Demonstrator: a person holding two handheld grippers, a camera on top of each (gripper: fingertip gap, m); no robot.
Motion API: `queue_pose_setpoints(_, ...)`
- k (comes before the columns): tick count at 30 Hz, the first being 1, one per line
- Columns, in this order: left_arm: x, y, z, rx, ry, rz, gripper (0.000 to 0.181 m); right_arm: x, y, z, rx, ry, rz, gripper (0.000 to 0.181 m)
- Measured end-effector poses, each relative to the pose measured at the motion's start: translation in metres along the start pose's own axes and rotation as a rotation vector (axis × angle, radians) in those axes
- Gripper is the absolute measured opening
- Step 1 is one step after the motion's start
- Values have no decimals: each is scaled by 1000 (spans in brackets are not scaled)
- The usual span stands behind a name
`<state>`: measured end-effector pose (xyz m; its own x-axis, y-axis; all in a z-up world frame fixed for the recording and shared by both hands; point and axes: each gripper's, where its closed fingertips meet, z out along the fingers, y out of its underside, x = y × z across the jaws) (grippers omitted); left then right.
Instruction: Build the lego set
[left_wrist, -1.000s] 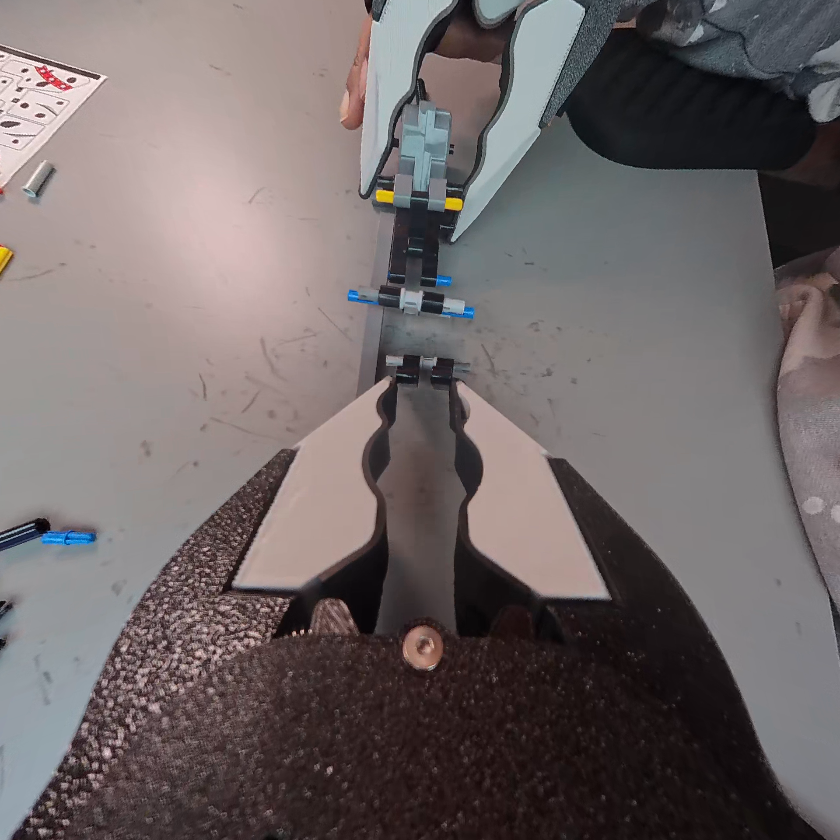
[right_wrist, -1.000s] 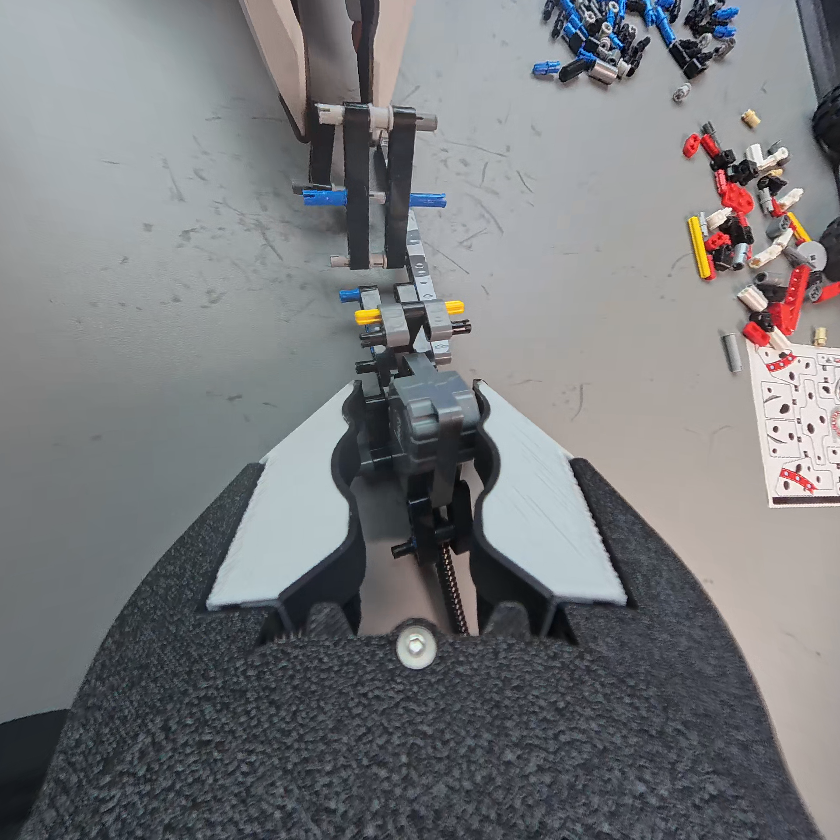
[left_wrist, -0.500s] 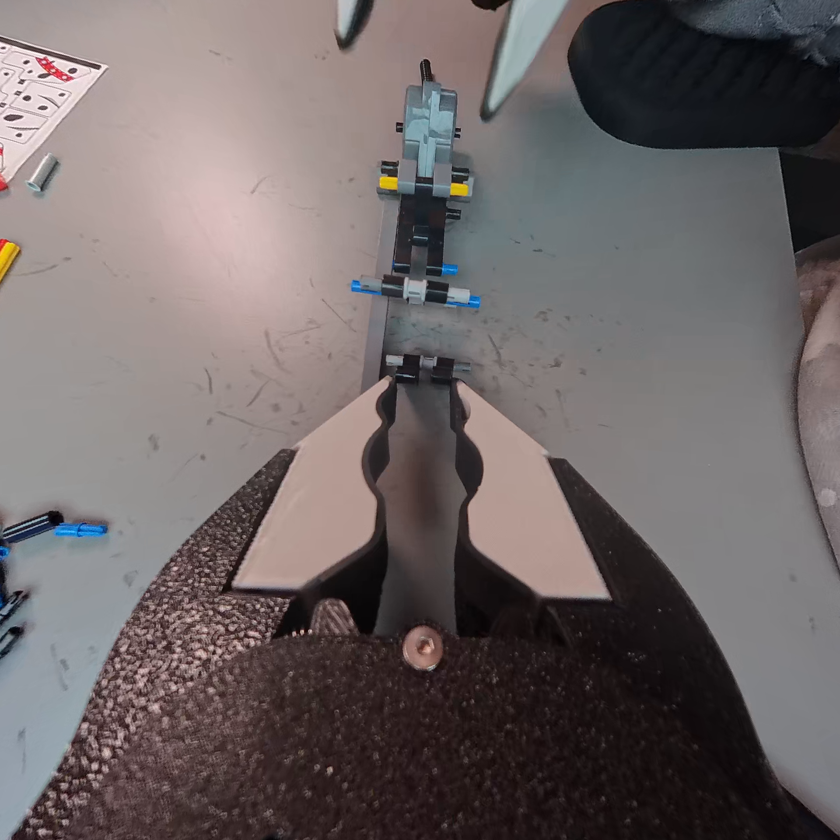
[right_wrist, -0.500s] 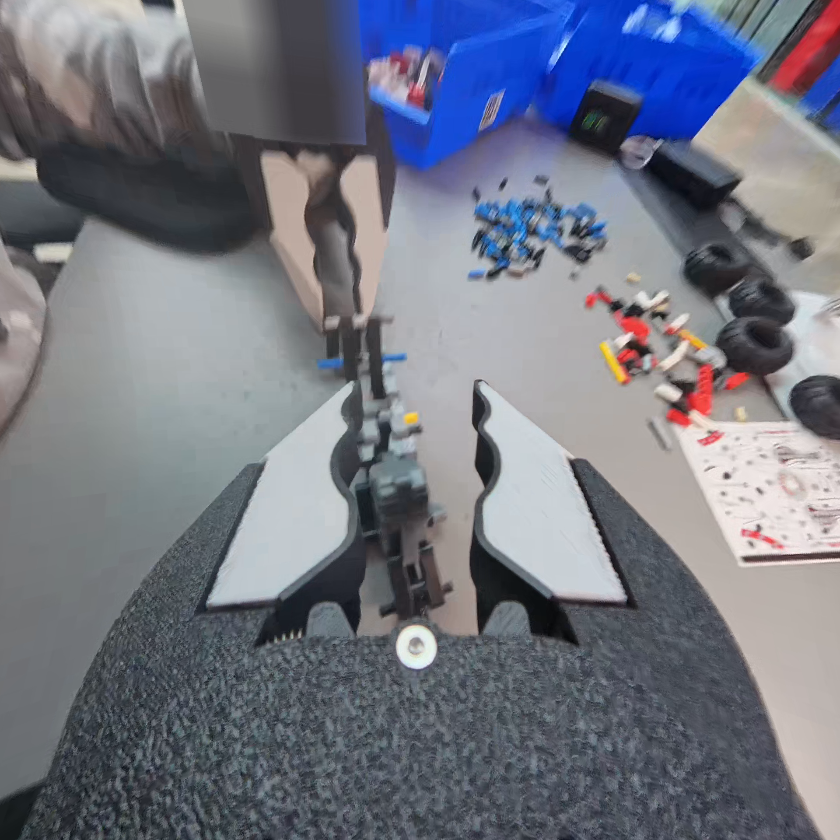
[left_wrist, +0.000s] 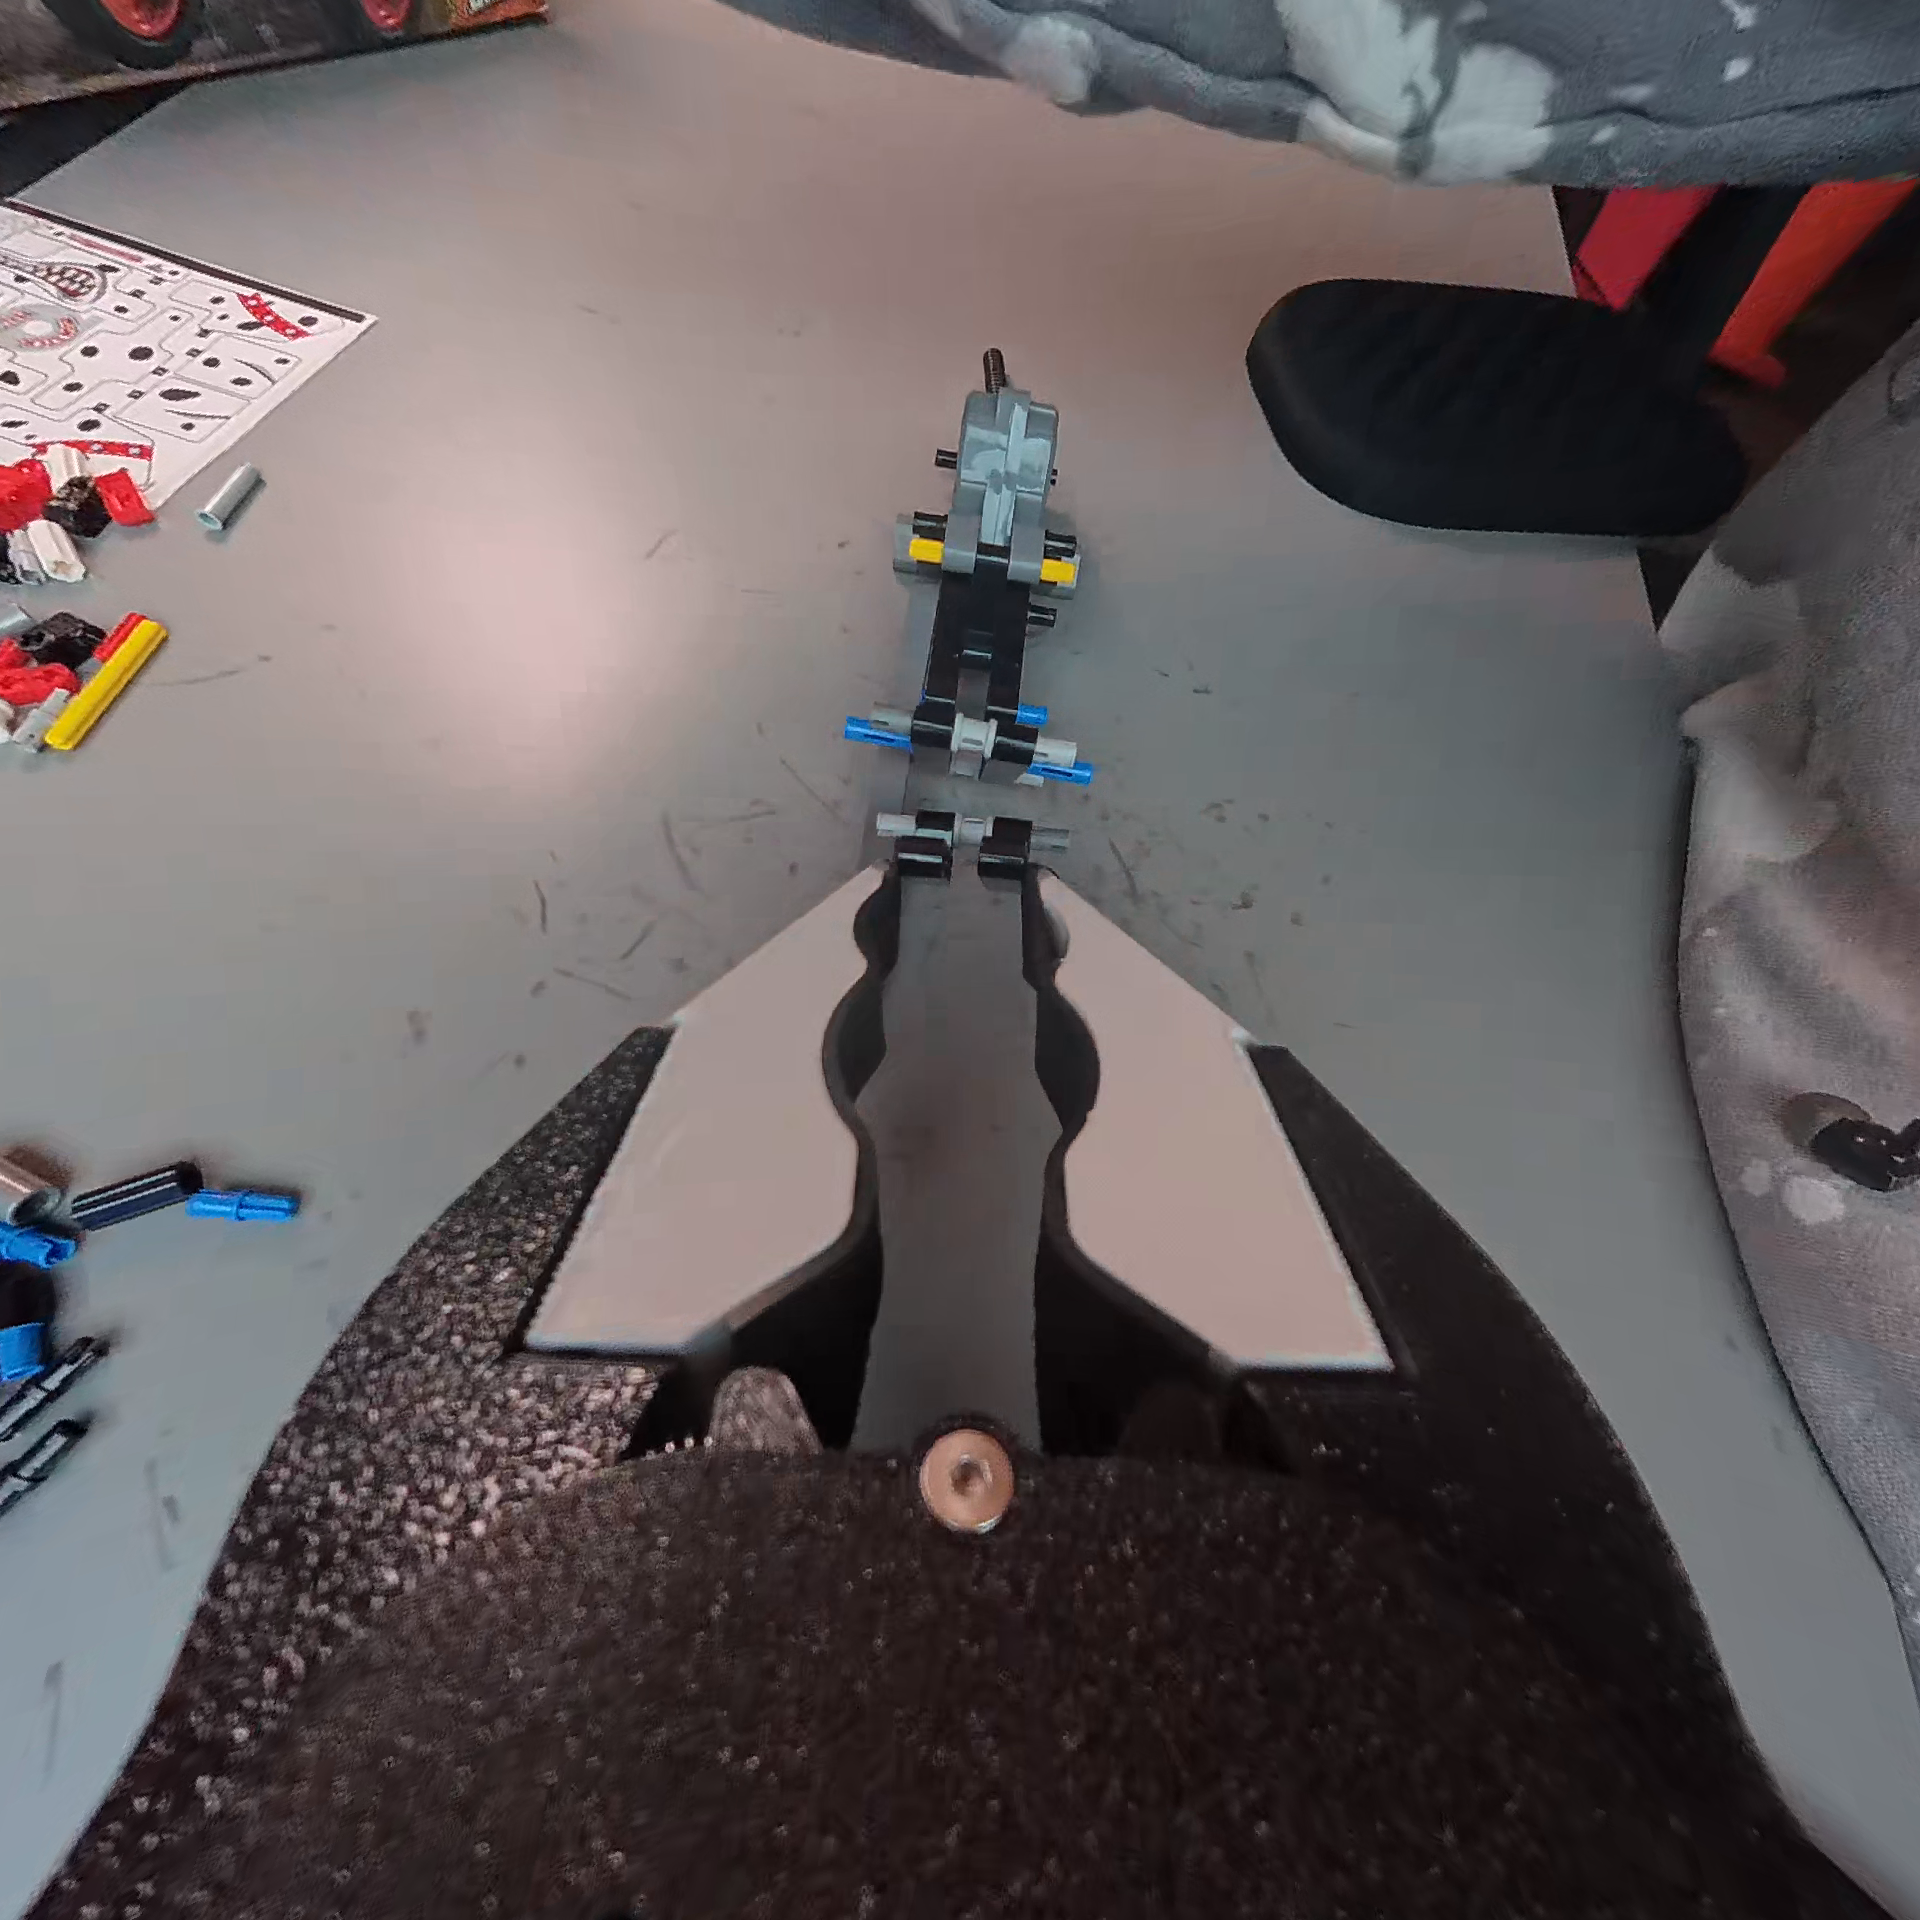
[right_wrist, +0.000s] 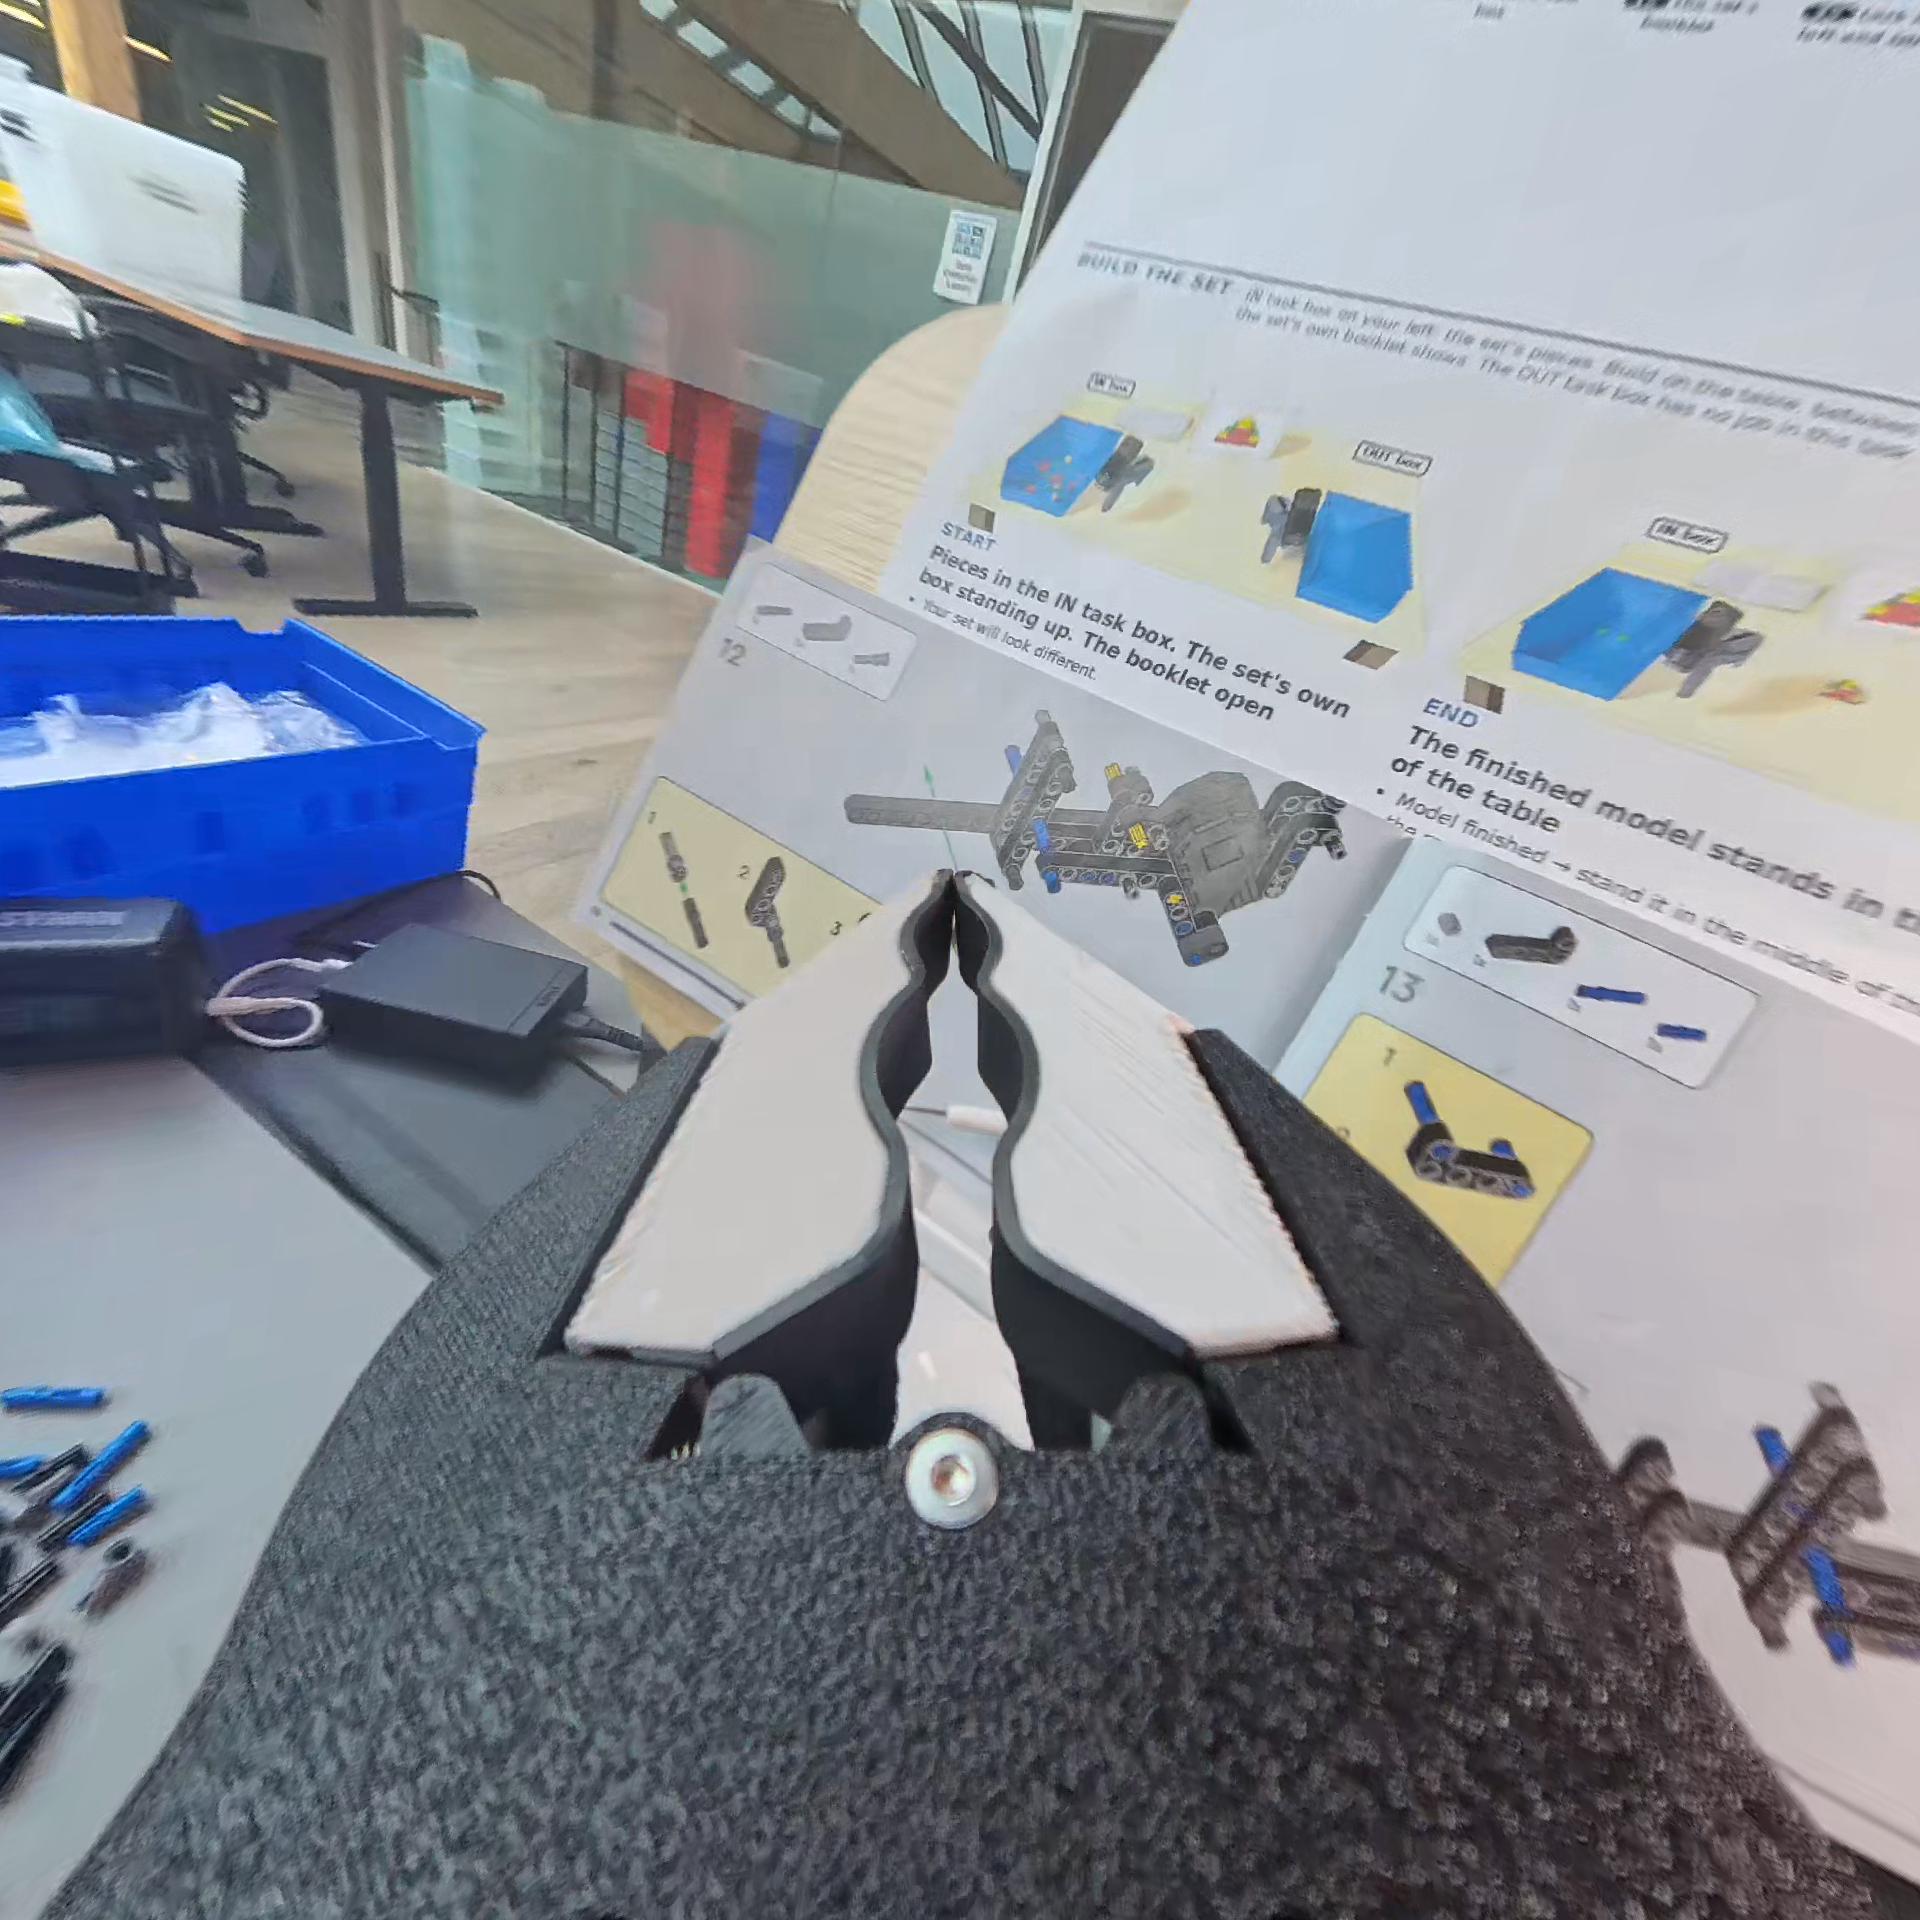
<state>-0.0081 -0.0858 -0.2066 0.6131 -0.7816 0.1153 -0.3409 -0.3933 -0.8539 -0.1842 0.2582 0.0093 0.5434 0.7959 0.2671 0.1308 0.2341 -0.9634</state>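
Right gripper (right_wrist: 951, 883) lifted away (closed), left gripper (left_wrist: 964, 868) pinching assembly (left_wrist: 982, 644)

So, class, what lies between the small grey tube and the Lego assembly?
Nothing; the left wrist view shows only bare, scuffed table between the grey tube and the assembly.

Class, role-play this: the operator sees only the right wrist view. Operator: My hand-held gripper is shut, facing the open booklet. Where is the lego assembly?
Observer: The lego assembly lies on the grey table, ahead of the left hand-held gripper.
Operator: Is it held?
Observer: Yes, the left fingertips pinch its near black end.
Operator: Loose parts nearby?
Observer: A white printed sheet and red and yellow pieces lie to its left.
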Motion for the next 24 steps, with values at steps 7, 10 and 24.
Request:
queue_pose_setpoints(7, 1, -1, 0, 8, 12, -1, 25, 7, 14, 47, -73, 28, -77, 0)
queue_pose_setpoints(10, 2, 0, 1, 6, 19, -4, 25, 9, 18, 54, -101, 25, -87, 0)
queue_pose_setpoints(24, 1, 2, 2, -4, 14, -5, 26, 1, 19, 60, -96, -1, -95, 0)
